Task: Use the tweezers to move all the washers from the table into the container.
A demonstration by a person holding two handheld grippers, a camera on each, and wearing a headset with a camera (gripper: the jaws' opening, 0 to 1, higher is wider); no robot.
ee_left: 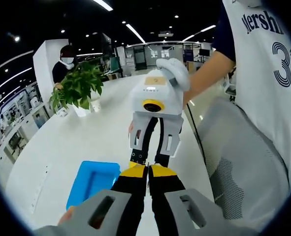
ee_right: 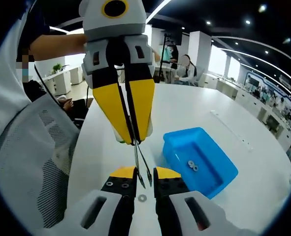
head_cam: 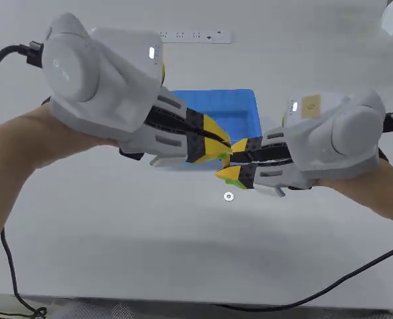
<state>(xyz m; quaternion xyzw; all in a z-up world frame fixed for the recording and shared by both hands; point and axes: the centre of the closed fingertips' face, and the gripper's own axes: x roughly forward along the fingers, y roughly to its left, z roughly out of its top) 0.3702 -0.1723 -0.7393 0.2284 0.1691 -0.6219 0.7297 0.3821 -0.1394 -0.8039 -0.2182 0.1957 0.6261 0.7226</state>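
Observation:
My left gripper (head_cam: 223, 151) is shut on thin metal tweezers (ee_right: 141, 167), whose tips hang just above the white table (head_cam: 116, 226). My right gripper (ee_right: 139, 173) faces it tip to tip and stands open, its yellow jaws on either side of the tweezer tips; I cannot tell if they touch. One small washer (head_cam: 229, 196) lies on the table just below both grippers and shows between my right jaws as the washer (ee_right: 142, 198). Behind them is the blue container (head_cam: 216, 109). Two washers (ee_right: 192, 166) lie inside the container (ee_right: 209, 172).
A white power strip (head_cam: 196, 36) lies at the table's far edge. Black cables (head_cam: 3, 252) trail off the front corners. A potted plant (ee_left: 79, 86) stands further along the table, and a mesh chair (ee_right: 32, 157) is beside it.

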